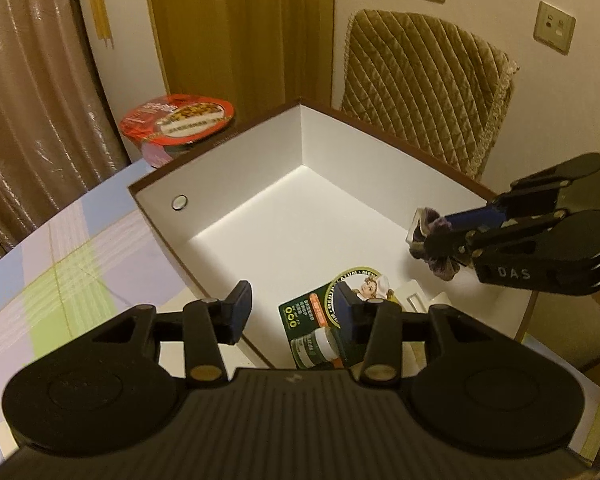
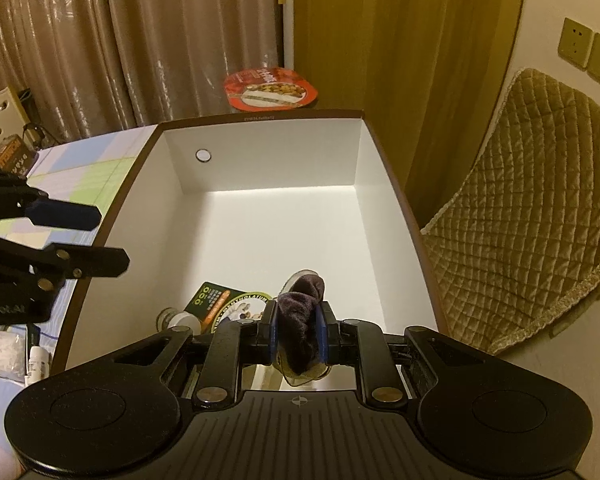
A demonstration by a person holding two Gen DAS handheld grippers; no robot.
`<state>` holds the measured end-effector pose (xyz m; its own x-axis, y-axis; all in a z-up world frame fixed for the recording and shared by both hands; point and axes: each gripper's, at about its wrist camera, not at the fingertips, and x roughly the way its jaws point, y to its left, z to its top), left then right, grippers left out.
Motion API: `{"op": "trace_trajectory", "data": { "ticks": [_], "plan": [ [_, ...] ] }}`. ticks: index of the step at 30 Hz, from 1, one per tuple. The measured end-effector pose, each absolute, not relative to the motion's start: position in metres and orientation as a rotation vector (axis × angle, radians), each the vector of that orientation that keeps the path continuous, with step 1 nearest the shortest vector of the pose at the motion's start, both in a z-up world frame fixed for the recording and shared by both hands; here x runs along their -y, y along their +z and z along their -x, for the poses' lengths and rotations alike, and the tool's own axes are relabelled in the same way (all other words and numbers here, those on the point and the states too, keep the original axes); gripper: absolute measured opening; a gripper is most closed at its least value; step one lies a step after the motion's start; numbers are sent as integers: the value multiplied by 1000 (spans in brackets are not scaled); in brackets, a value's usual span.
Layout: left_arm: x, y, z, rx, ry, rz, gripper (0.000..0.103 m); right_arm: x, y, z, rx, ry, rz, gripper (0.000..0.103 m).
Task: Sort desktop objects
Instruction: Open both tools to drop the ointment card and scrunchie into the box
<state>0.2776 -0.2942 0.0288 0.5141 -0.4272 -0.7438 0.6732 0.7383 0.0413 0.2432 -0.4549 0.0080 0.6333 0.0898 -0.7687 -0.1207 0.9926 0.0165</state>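
The right gripper [image 2: 297, 334] is clamped on a dark purple fuzzy scrunchie [image 2: 303, 312] over the near end of the white open cardboard box [image 2: 268, 168], above a green carded ointment package [image 1: 318, 320]. The left gripper [image 1: 294, 314] hangs apart at the box's near left rim. A red instant-noodle bowl [image 2: 271, 89] sits beyond, at the surface's far edge.

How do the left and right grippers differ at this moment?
The left gripper is open and holds nothing; the right gripper is shut on a purple cloth. The left hangs at the near-left edge of the white box; the right reaches in over its right side. Both are black with blue pads and point into the box.
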Motion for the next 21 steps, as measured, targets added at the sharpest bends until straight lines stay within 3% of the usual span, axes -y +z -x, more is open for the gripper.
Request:
{"op": "trace_trajectory", "data": {
  "ticks": [9,10,11,12,21],
  "plan": [
    [287,30,-273,-787,-664,-340,39,457,4,-239,-876,125,34,19],
    [286,30,-273,-787,-663,-338,39,457,4,-238,-874,127,31,57],
    [285,30,-272,-787,-662,-337,39,458,6,-235,-858,119,25,79],
    [284,30,-272,-787,-661,-336,39,459,8,-234,-845,113,19,90],
    [273,34,-268,-779,-645,-322,39,458,17,-228,-824,125,20,89]
  ]
}}
